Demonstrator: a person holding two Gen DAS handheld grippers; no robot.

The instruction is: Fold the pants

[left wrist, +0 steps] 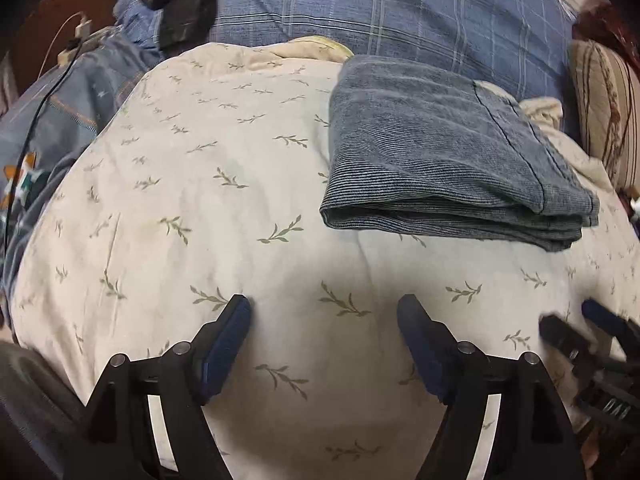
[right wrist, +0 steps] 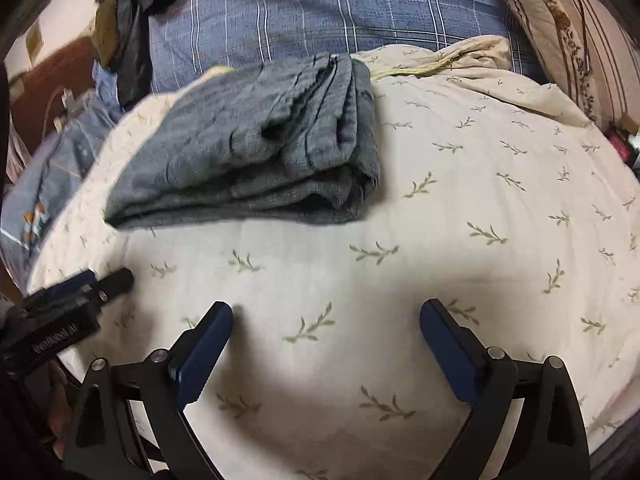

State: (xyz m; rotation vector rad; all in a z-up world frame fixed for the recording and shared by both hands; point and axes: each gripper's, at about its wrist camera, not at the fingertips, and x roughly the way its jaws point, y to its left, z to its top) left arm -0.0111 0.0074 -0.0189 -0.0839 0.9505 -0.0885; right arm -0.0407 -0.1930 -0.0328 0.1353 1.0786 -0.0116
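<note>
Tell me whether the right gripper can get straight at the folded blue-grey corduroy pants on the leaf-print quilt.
Probably yes. The right gripper is open and empty, and only bare cream leaf-print quilt lies between it and the folded blue-grey corduroy pants.

Dim, vignetted fisheye; blurred edges

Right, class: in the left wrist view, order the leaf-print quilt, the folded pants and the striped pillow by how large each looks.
1. Leaf-print quilt, fills most of the view.
2. Folded pants.
3. Striped pillow, smallest, though the edge of the view cuts it off, so its true size is unsure.
</note>
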